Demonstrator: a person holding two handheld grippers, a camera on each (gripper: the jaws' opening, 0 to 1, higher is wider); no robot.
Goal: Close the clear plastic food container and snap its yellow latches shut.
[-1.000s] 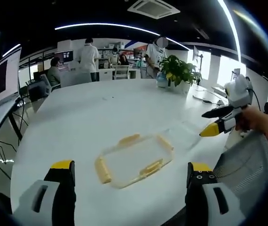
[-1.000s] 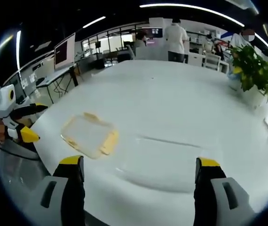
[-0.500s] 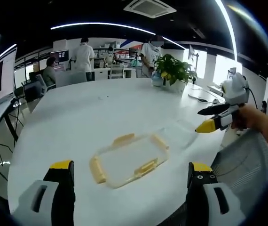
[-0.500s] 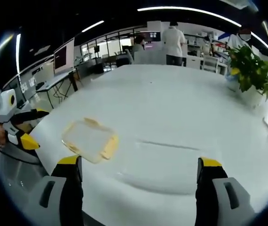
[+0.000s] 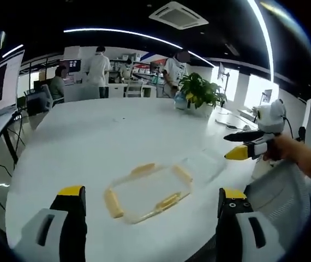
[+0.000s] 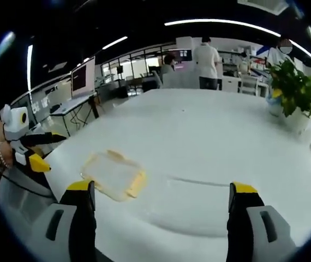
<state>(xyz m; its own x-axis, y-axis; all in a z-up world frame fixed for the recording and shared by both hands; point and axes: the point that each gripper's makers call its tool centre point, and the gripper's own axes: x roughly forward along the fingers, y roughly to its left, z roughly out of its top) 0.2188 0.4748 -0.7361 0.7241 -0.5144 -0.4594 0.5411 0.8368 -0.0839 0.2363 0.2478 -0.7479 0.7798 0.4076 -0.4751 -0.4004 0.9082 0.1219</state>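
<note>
The right tongs (image 5: 237, 146) have lifted slightly; the container (image 5: 148, 191) lies between both wide-spread tongs, untouched.

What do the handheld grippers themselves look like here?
Left gripper and right gripper match: grey-white bodies, black fingers capped yellow. Seen from across, each has a white rounded head. A beaded bracelet circles the left wrist.

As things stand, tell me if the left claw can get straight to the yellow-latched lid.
Probably yes. The left claw is open and aimed at the lid, which lies flat on the white table with nothing between them.
</note>
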